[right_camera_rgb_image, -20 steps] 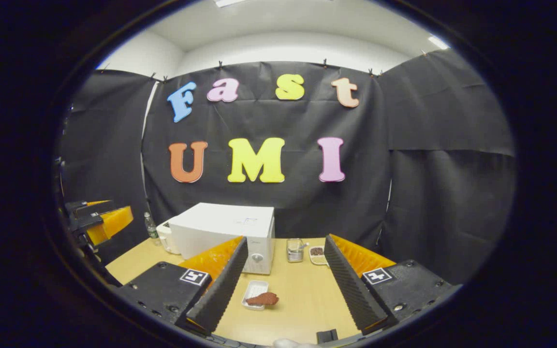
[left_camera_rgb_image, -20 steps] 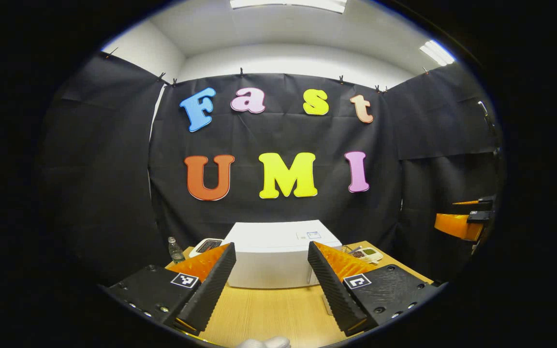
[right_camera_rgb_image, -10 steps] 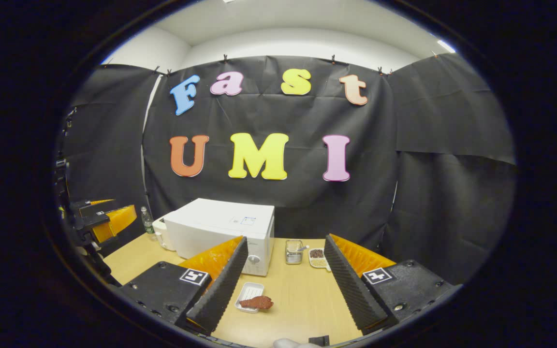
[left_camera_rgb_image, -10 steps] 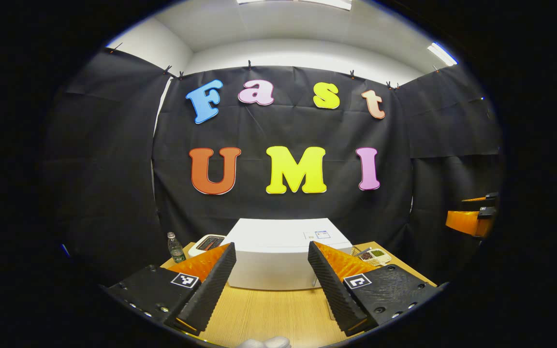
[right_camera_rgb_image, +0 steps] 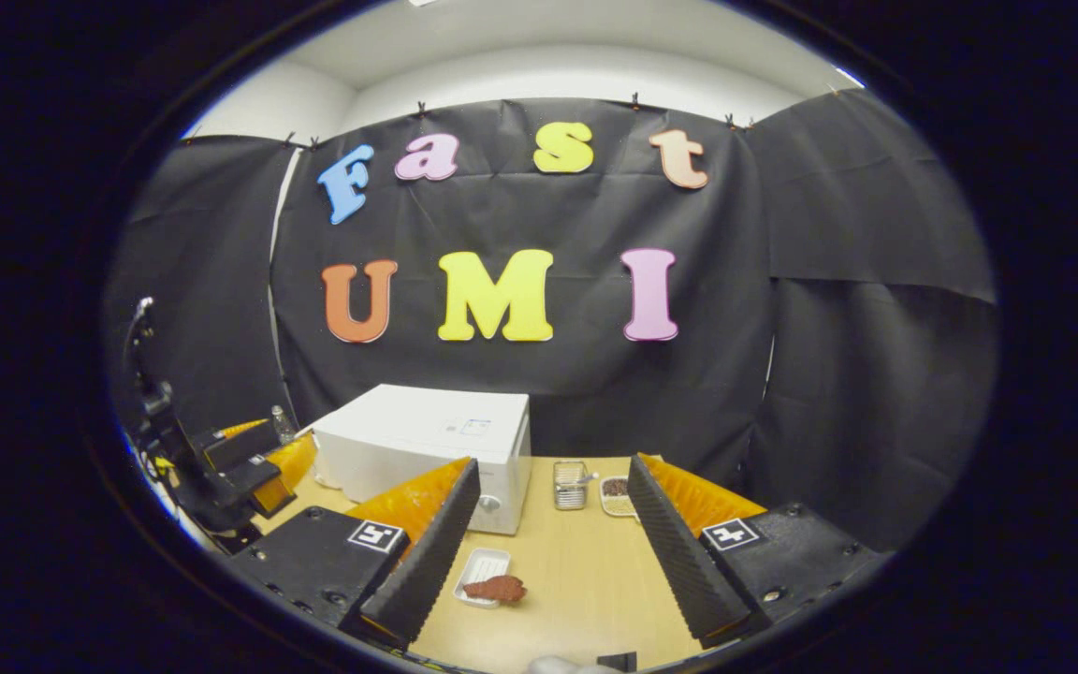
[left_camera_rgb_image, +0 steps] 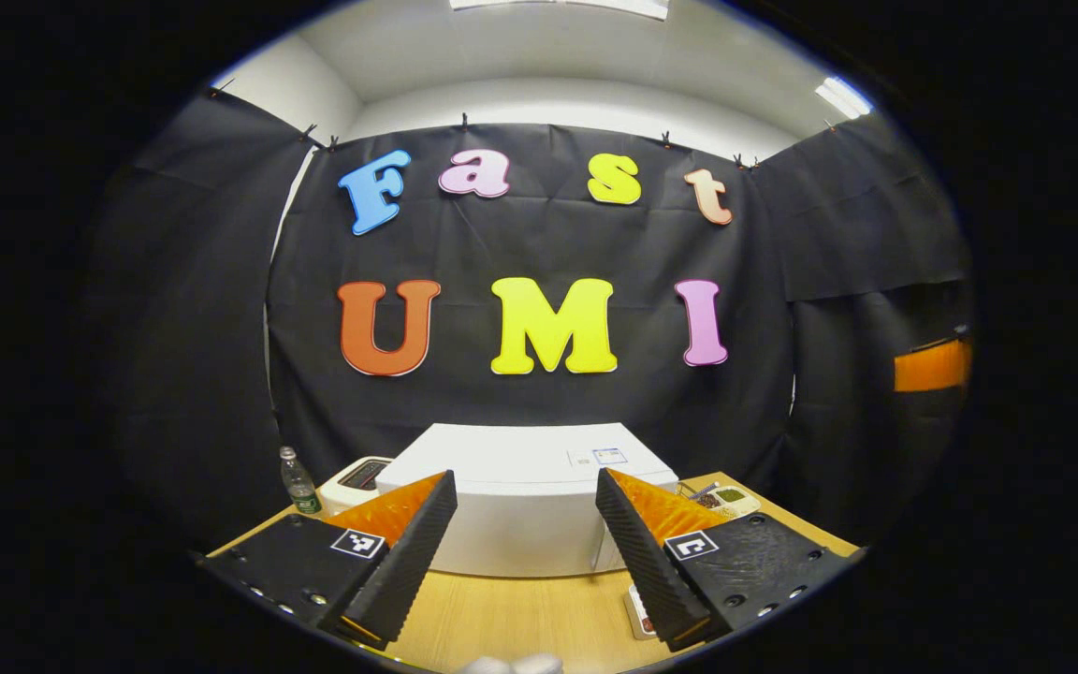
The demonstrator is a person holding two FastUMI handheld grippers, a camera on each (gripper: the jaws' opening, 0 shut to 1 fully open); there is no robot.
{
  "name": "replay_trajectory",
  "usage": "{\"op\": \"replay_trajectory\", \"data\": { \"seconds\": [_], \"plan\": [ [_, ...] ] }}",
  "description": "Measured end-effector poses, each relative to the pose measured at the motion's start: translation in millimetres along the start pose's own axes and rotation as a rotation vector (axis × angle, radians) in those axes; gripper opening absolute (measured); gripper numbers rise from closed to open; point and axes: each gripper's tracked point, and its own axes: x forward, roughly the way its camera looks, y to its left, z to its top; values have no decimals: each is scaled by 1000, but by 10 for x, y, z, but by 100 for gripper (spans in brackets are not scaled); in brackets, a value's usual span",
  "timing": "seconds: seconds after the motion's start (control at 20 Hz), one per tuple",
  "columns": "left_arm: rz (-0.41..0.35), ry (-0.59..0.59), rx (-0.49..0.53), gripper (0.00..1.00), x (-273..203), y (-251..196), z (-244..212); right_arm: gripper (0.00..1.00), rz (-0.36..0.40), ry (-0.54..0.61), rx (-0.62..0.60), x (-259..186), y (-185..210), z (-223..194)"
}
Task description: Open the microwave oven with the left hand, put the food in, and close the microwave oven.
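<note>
A wooden table (right_camera_rgb_image: pixel 586 580) is stretching out beneath both claws, and a white microwave oven (left_camera_rgb_image: pixel 520 510) is sitting on it with its door closed, straight ahead of the left gripper (left_camera_rgb_image: pixel 525 543) and framed between that claw's two fingers. In the right gripper view the microwave oven (right_camera_rgb_image: pixel 427 449) is standing ahead and to the left of the right gripper (right_camera_rgb_image: pixel 548 548), its control knob facing the claw. The left gripper is hovering above the table with its fingers spread wide apart, gripping nothing. The right gripper is likewise hanging open over the table, its fingers well apart and empty. The left gripper (right_camera_rgb_image: pixel 258 463) is also showing far off to the left in the right gripper view, near the microwave oven's far side. Between the right gripper's fingers, a small white tray (right_camera_rgb_image: pixel 481 573) is lying on the table with the reddish-brown food (right_camera_rgb_image: pixel 495 589) resting at its near edge, just in front of the oven. Beyond the right claw, beside the oven, a metal basket (right_camera_rgb_image: pixel 570 484) and a small dish (right_camera_rgb_image: pixel 614 494) are standing. A clear bottle (left_camera_rgb_image: pixel 298 480) is standing ahead and left of the left claw.
</note>
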Motion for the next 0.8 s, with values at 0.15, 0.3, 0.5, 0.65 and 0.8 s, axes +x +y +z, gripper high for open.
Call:
{"op": "replay_trajectory", "data": {
  "seconds": [0.15,0.3,0.5,0.65,0.8],
  "plan": [
    [-32,35,30,93,289,-274,-401,92,-28,12,-57,37,-192,28],
    [-65,74,41,93,615,-556,-771,100,-38,27,-75,94,-300,21],
    [-54,112,1,96,1067,-745,-1179,92,-55,58,-68,204,-442,-64],
    [-29,139,4,96,1390,-773,-1426,92,-66,78,-62,277,-554,-128],
    [-23,149,7,96,1582,-793,-1570,100,-77,99,-64,360,-669,-198]
  ]
}}
